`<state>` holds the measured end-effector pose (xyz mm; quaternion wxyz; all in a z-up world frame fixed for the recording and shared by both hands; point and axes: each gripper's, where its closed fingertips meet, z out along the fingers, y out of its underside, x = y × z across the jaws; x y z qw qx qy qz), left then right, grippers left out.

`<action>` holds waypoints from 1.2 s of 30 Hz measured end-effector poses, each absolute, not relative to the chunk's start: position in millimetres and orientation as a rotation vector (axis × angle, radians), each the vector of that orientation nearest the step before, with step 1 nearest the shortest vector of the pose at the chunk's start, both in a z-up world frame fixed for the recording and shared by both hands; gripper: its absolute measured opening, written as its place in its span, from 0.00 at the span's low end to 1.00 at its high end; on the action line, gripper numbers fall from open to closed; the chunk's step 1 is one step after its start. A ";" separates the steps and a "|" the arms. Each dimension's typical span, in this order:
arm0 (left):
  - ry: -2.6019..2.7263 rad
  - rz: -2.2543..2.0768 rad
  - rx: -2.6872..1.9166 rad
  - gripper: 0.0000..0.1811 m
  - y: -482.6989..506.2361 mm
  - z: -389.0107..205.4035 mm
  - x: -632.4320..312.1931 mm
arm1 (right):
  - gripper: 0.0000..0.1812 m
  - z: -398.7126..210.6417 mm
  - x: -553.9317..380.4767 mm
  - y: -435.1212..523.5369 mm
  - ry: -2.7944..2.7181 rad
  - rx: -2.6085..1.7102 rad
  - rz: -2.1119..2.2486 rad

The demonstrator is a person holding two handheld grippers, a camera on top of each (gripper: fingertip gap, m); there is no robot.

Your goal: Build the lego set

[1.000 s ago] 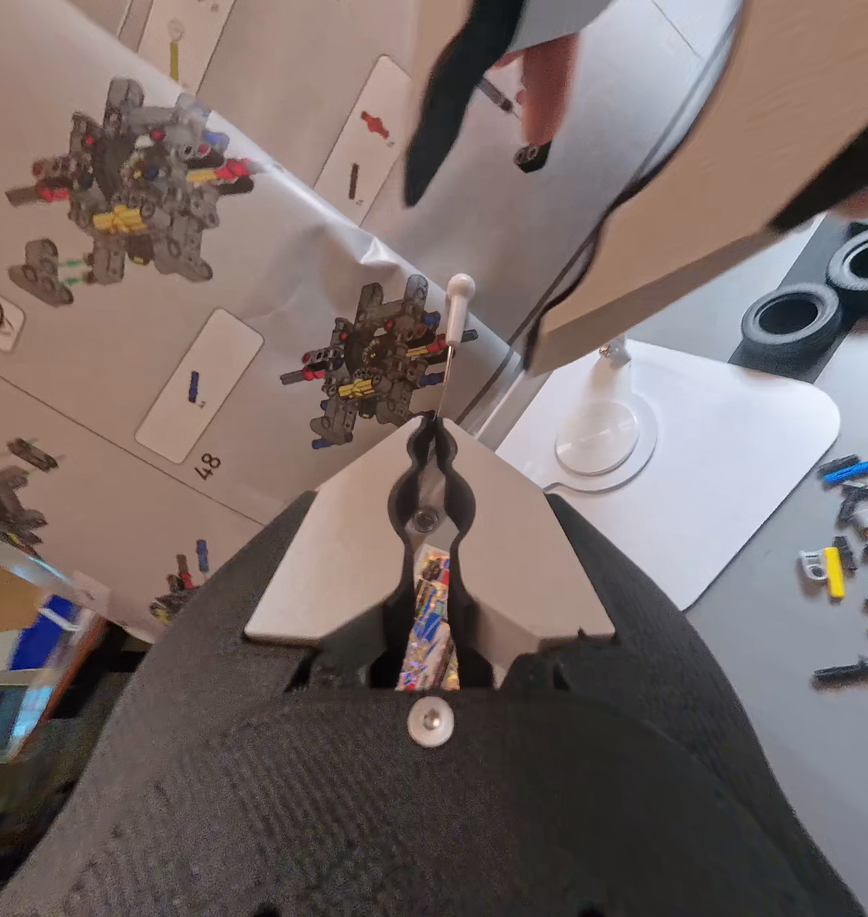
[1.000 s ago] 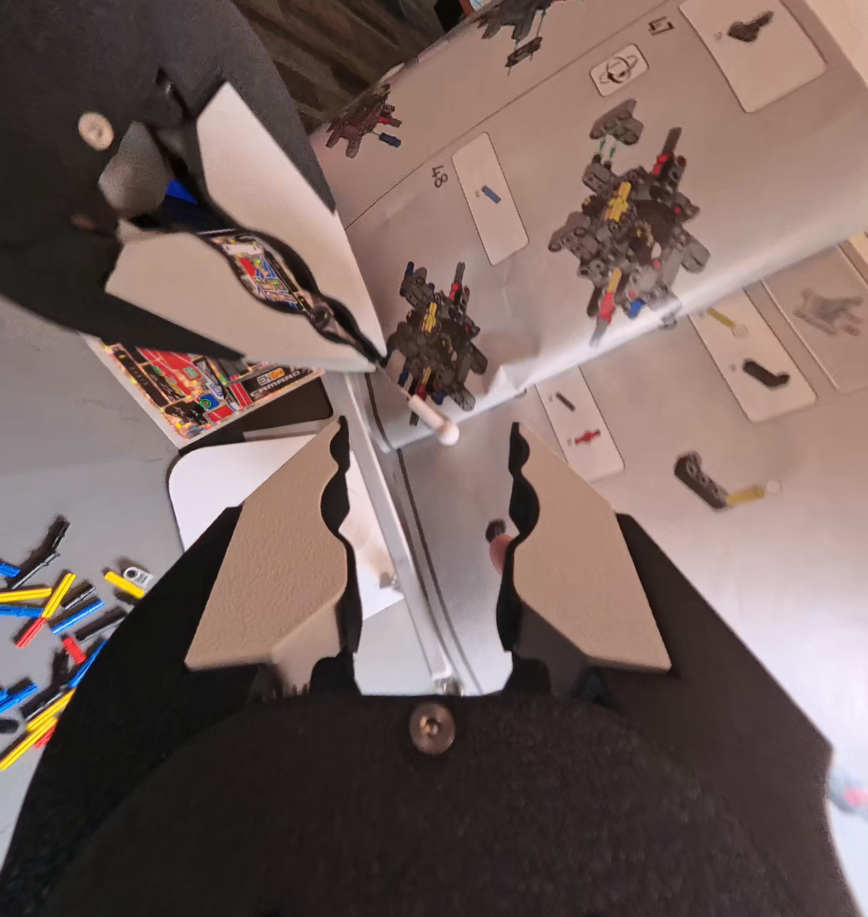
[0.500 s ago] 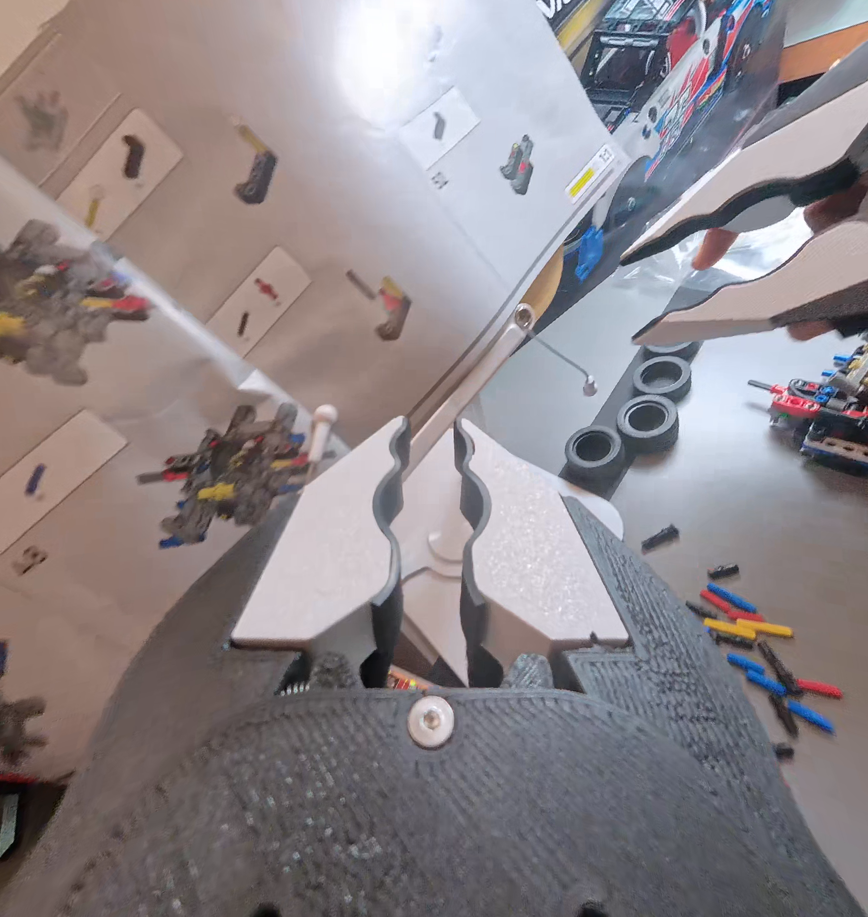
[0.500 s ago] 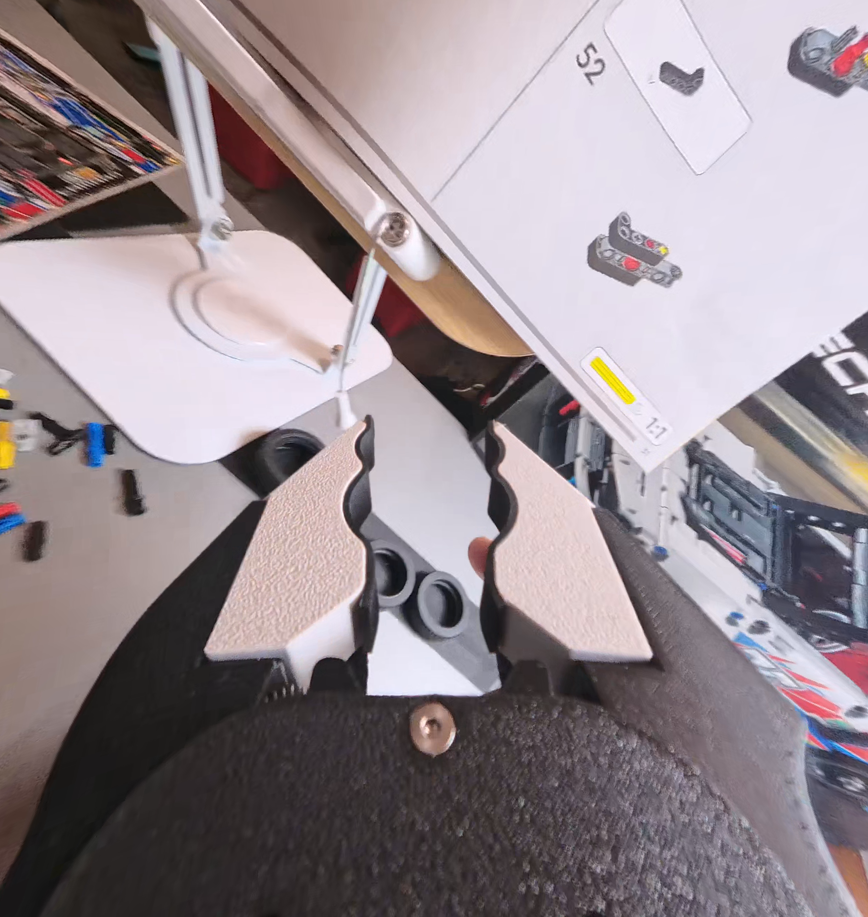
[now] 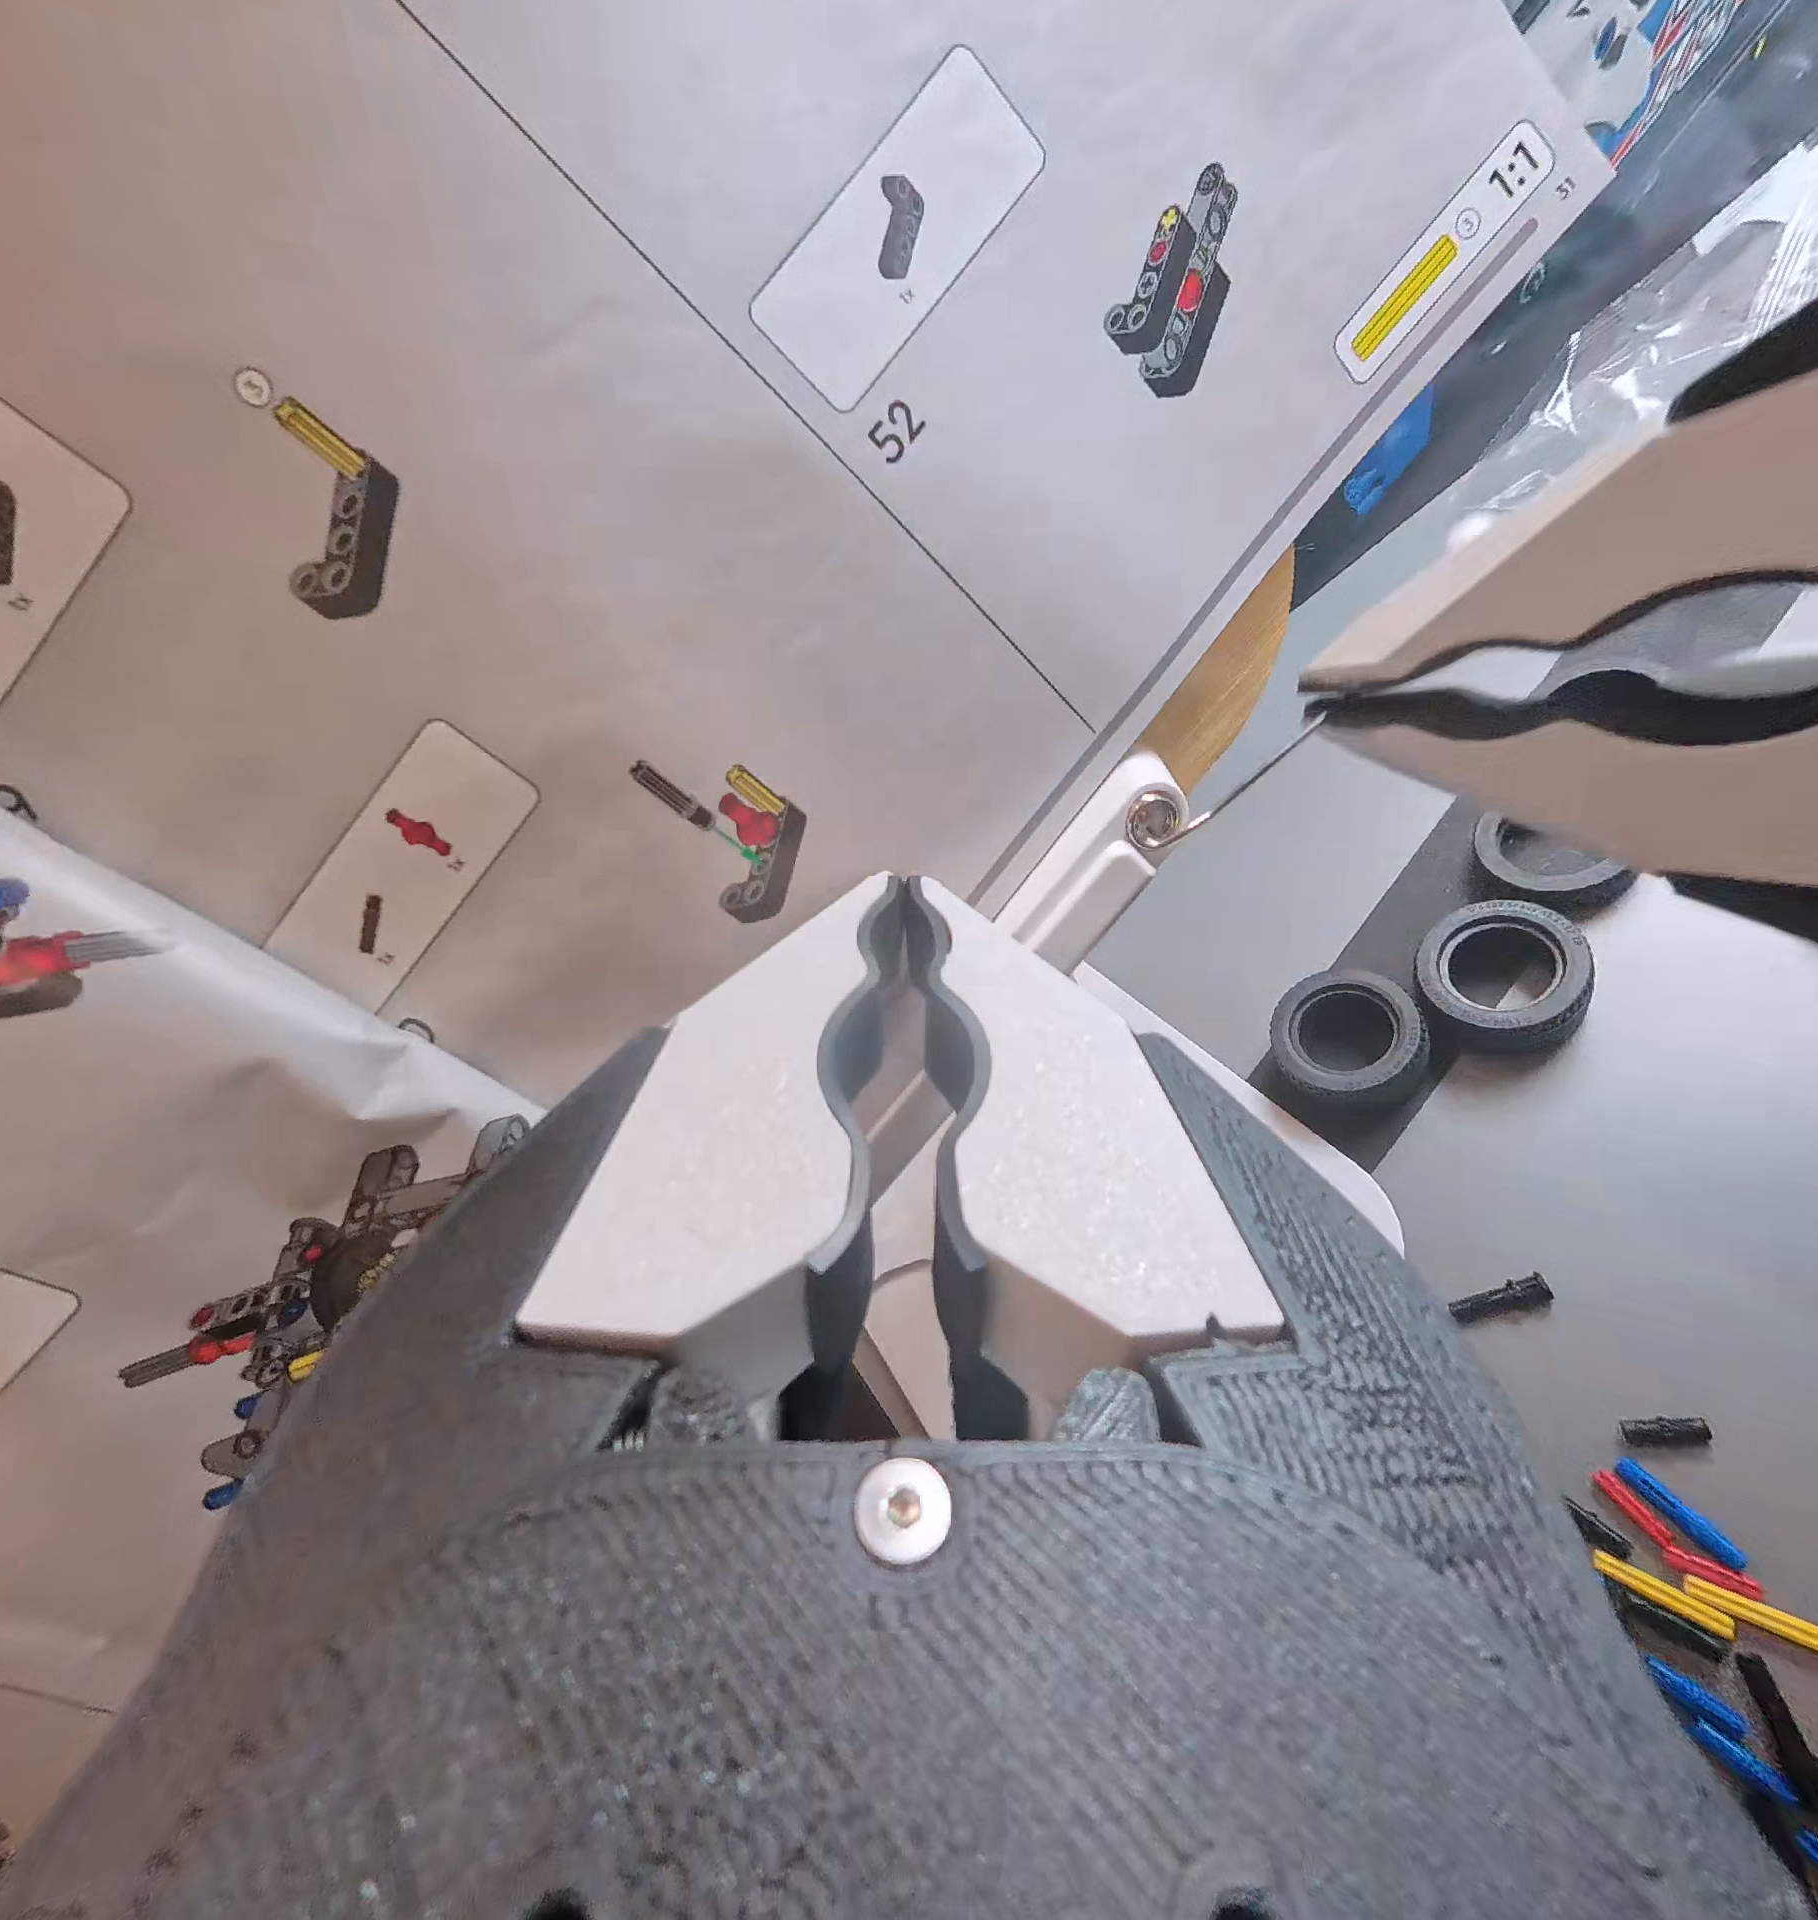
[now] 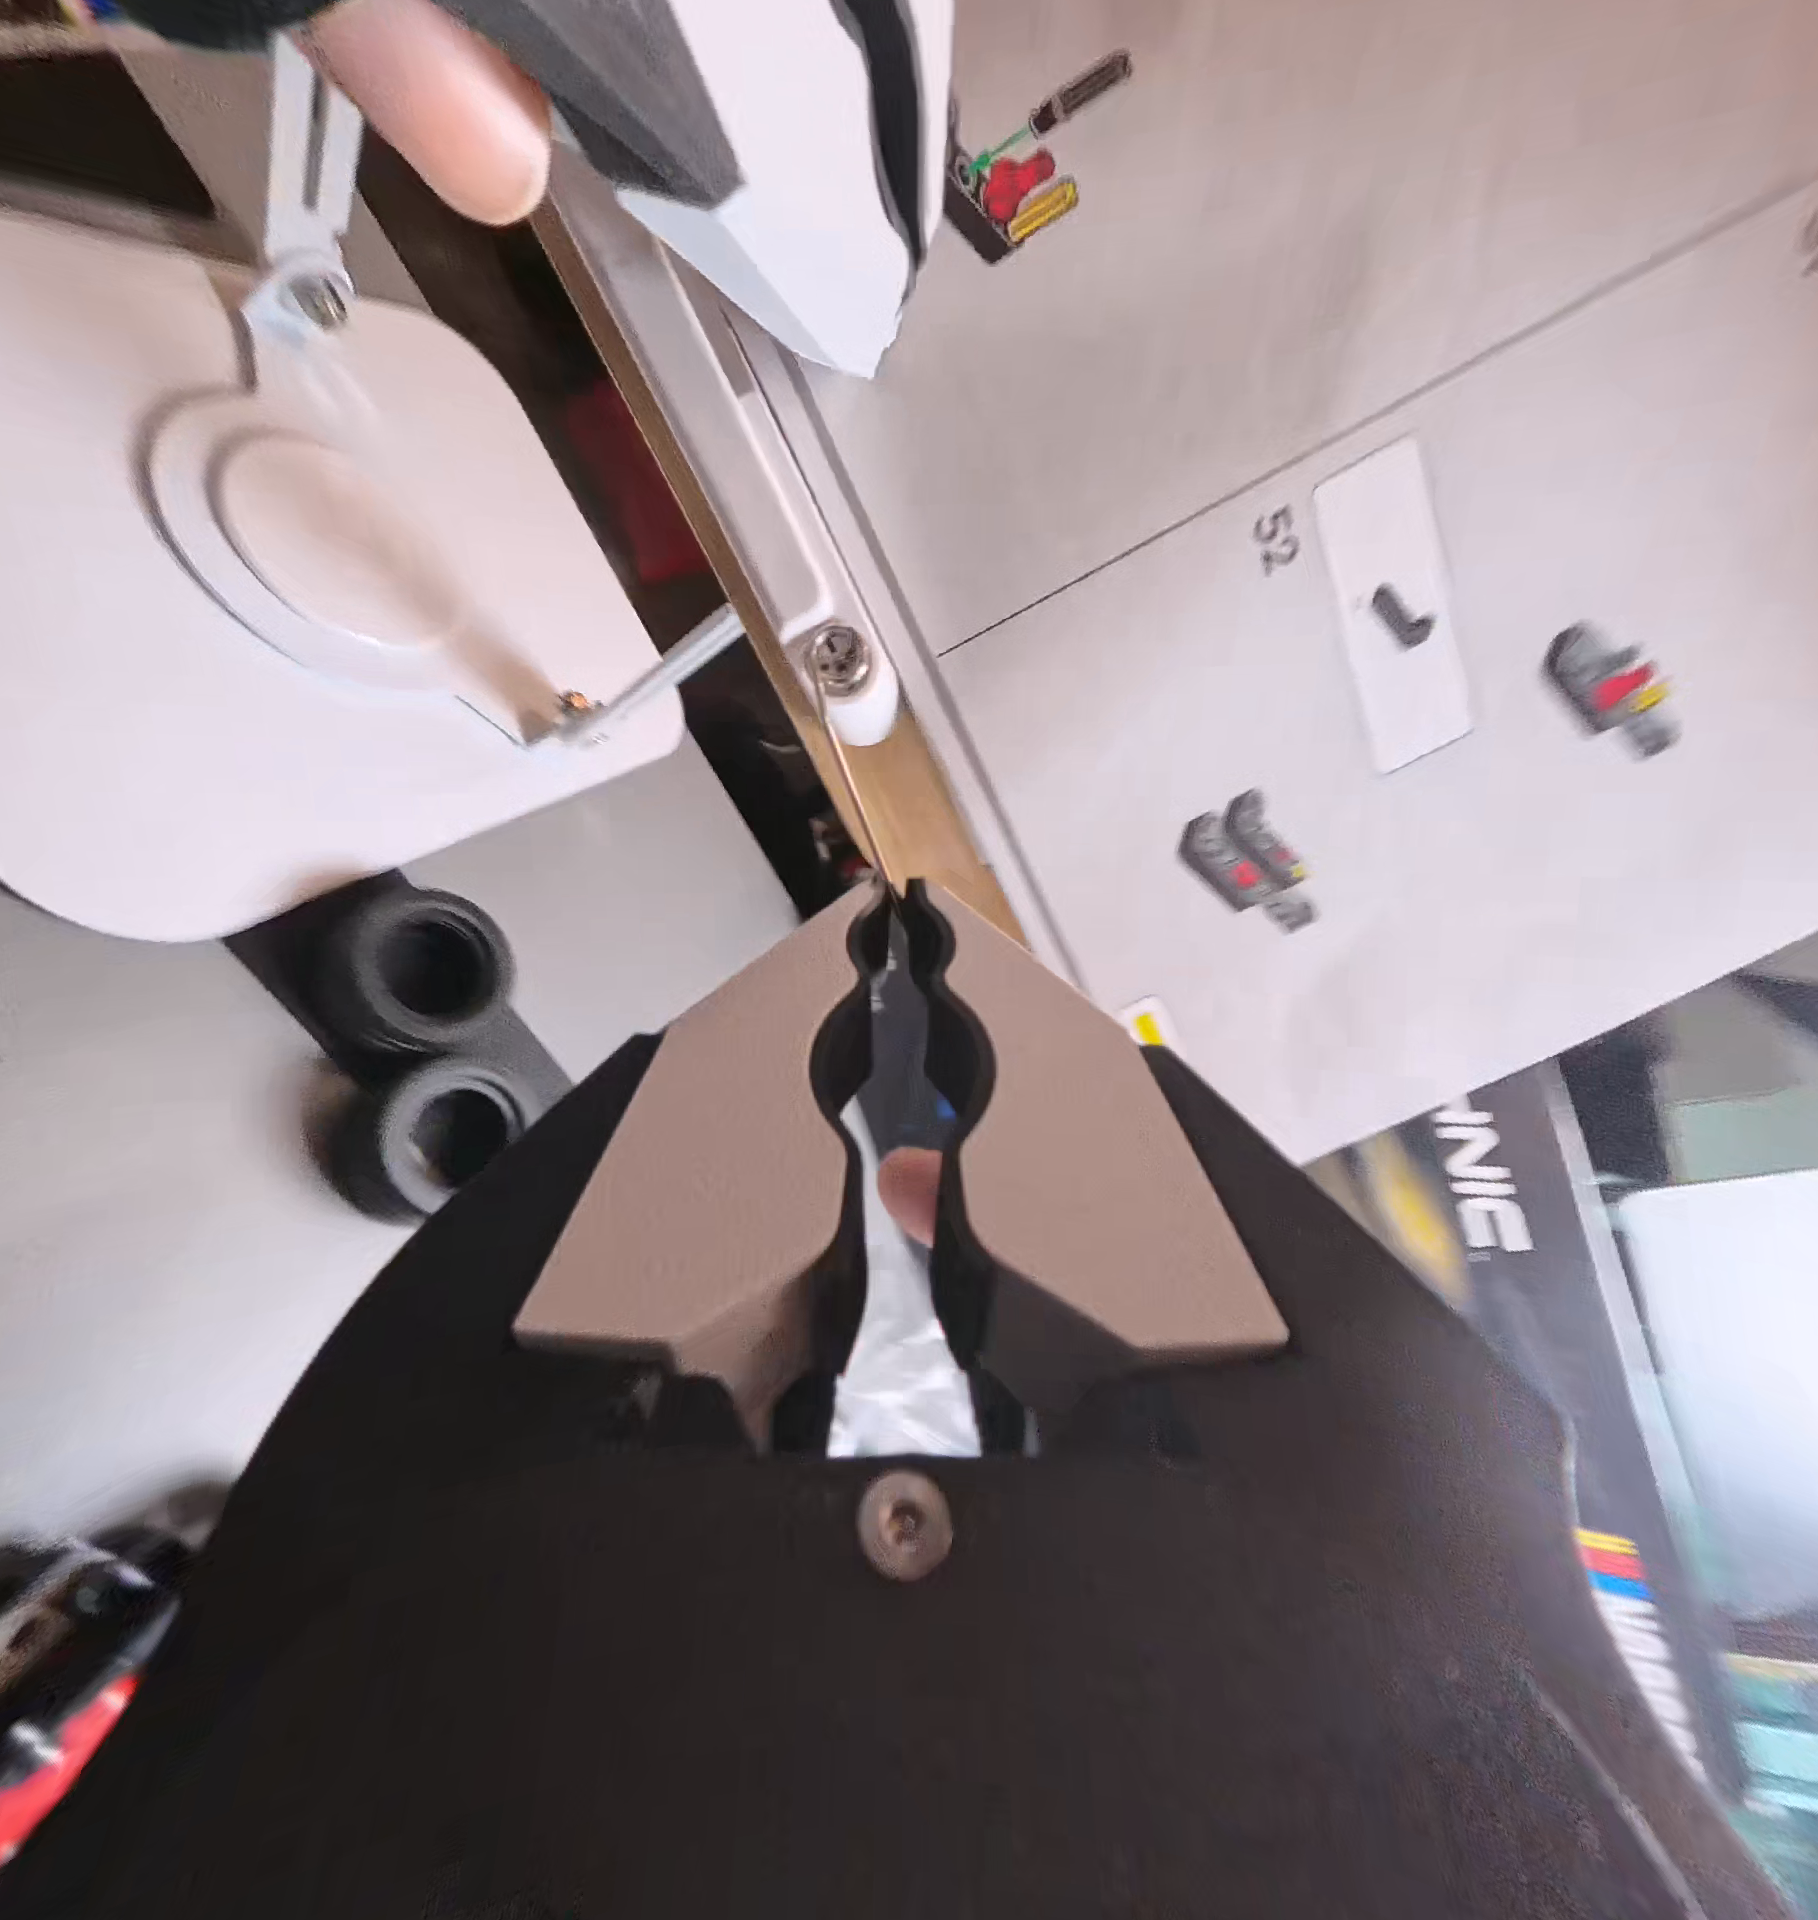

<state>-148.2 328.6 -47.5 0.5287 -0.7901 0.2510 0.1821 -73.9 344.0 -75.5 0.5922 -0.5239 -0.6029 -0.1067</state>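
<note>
Lego set is mid-build, far from done. The instruction booklet (image 5: pixel 676 520) is open on steps for a small angled sub-piece and fills the view ahead of and left of the left gripper (image 5: pixel 903 896). Loose tyres (image 5: pixel 1346 1039) lie unmounted just right of that claw, and loose pins (image 5: pixel 1705 1600) are scattered further right and below it. A red and black part-built chunk (image 6: pixel 43 1683) sits low and left of the right gripper (image 6: pixel 897 894) (blurred, can't tell how complete). So, judging by this, wheels, pins and these page steps all remain.

No brick is in either claw right now; this is page handling, not assembly. The right gripper is pinched closed on the thin wire page clip (image 6: pixel 853 800) of the book stand (image 6: pixel 261 520), just ahead of its tips. The left gripper's jaws are together at the tips, right against the stand's lower ledge; nothing visible between them, so whether it nips the page edge I can't tell. The set's box (image 6: pixel 1487 1226) lies right of the right claw.
</note>
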 end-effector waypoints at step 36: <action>0.450 0.075 -1.857 0.00 318.7 -40.5 -153.7 | 0.00 -8.3 -98.2 357.0 -1.067 -1.427 0.343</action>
